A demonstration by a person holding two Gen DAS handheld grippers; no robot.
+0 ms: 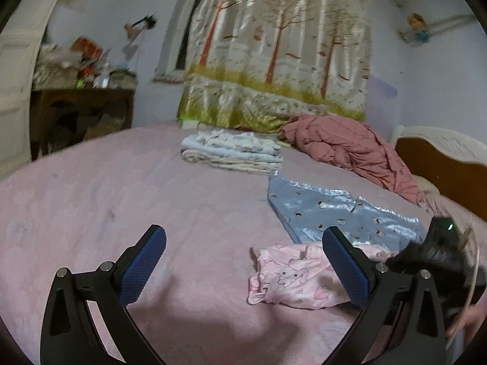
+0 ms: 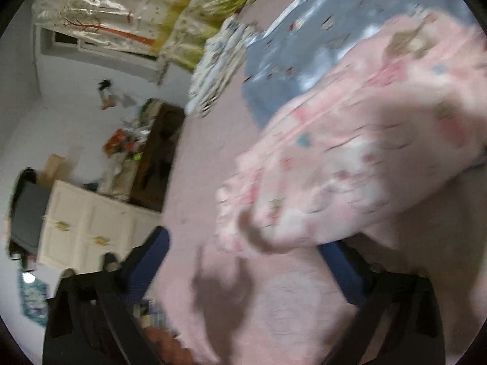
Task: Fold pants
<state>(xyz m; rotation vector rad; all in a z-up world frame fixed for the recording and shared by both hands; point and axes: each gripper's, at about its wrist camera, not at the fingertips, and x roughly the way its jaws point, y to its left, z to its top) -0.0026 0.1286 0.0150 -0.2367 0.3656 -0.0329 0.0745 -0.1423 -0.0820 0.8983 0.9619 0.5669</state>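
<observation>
Lying crumpled on a pink bedsheet (image 1: 91, 188) with a faint scalloped weave, the pink pants (image 1: 292, 279) are soft cotton printed with a cartoon rabbit and hearts. At about one o'clock from them sits a folded blue garment (image 1: 334, 210), satiny and shiny, dotted with small figures. Farther back rest a flat stack of pale printed cloth (image 1: 234, 152) and a rumpled rose quilt (image 1: 350, 149).

The left gripper (image 1: 243, 261) has black arms and blue ribbed pads, spread wide with nothing between them; the pants lie toward its right pad, which covers their right edge. At four o'clock in the left view a dark blurred device and a bit of a hand are cut off by the rim.

The right wrist view is tilted and smeared. The right gripper (image 2: 246, 261) stands released, pads apart, the pants (image 2: 350, 140) at one o'clock just beyond them; whether cloth touches the right pad is unclear.
</observation>
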